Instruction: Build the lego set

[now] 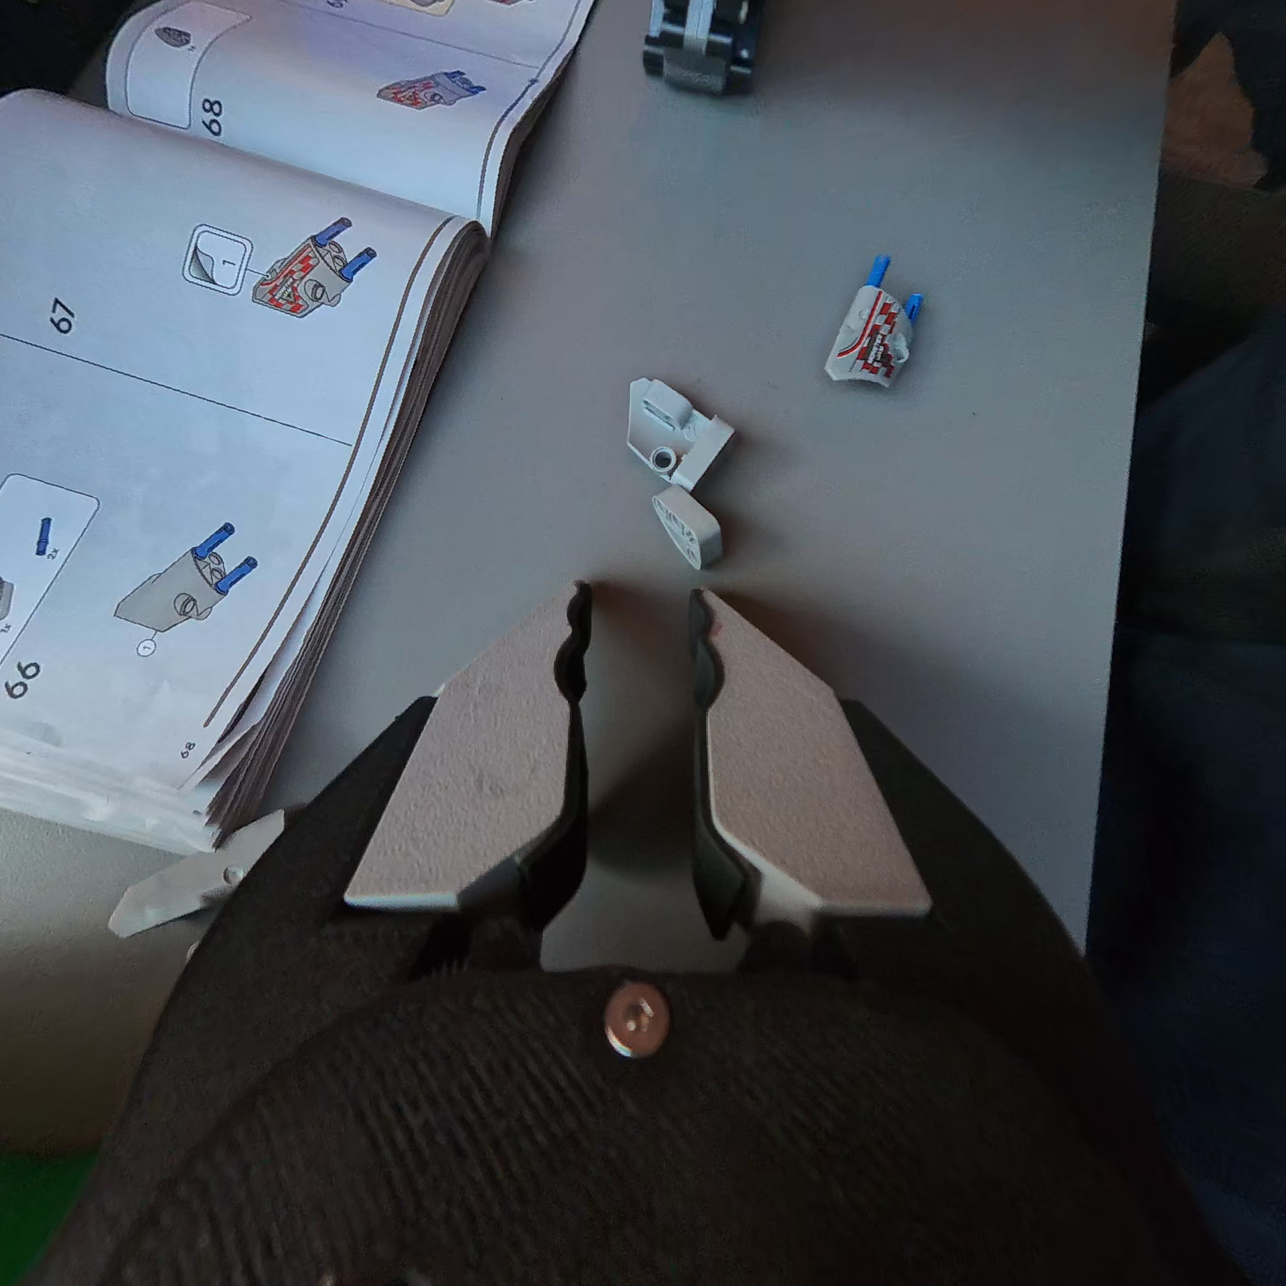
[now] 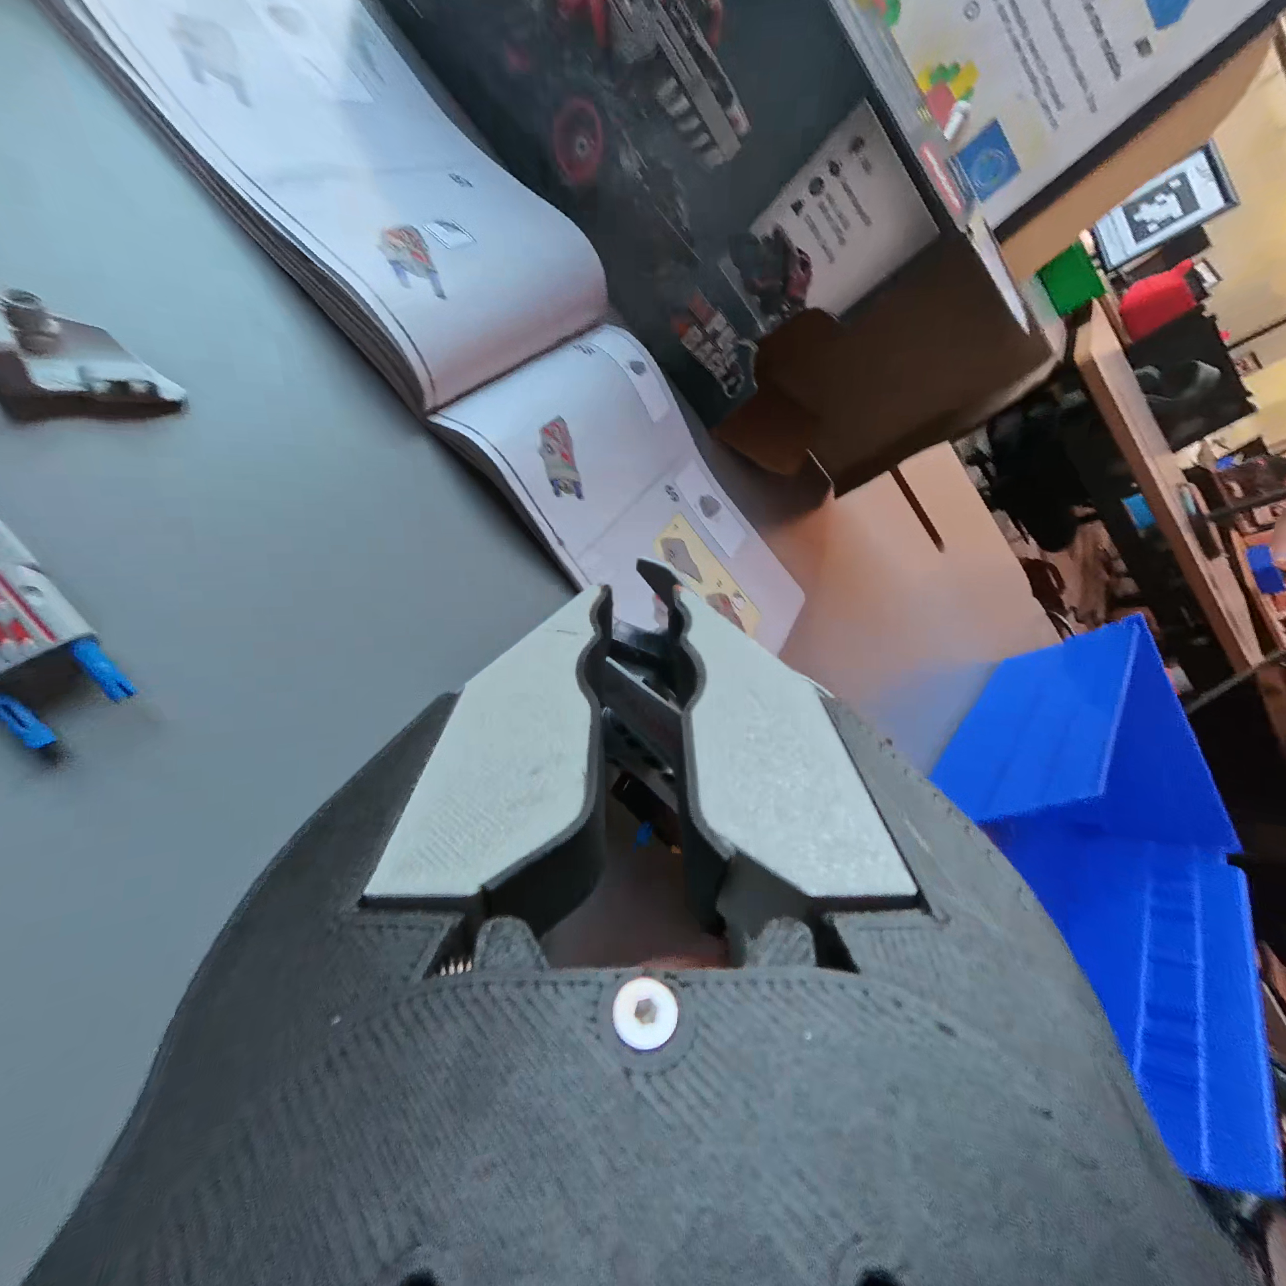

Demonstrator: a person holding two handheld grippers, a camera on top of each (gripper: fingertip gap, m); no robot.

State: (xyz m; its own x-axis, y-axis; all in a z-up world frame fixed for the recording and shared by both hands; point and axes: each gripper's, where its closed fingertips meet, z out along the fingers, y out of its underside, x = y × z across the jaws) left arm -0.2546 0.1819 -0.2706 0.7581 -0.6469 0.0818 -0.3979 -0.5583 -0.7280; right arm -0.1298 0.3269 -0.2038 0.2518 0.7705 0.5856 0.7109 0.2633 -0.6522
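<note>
My left gripper [image 1: 640, 597] is open and empty, low over the grey table [image 1: 870, 626]. Just ahead of its fingertips lies a small rounded grey piece [image 1: 689, 525], and beyond that a light grey panel piece [image 1: 678, 431]. Farther right lies a grey panel with a red checkered sticker and two blue pins [image 1: 870, 334]; it also shows in the right wrist view [image 2: 35, 619]. My right gripper [image 2: 637, 598] is shut on a black lego part [image 2: 640, 703], held above the table near the open instruction booklet [image 2: 417, 209].
The open booklet [image 1: 209, 417] fills the table's left side. A dark grey assembly [image 1: 699, 49] sits at the far edge. A loose light grey piece [image 1: 188, 884] lies by my left gripper. The lego box [image 2: 696, 174] and a blue bin [image 2: 1113, 800] stand beyond the booklet. Tip to tip, the grippers are about 20 centimetres apart. From my left tips it is roughly 11 centimetres to the loose light grey piece [image 1: 188, 884]; from my right, 30 centimetres.
</note>
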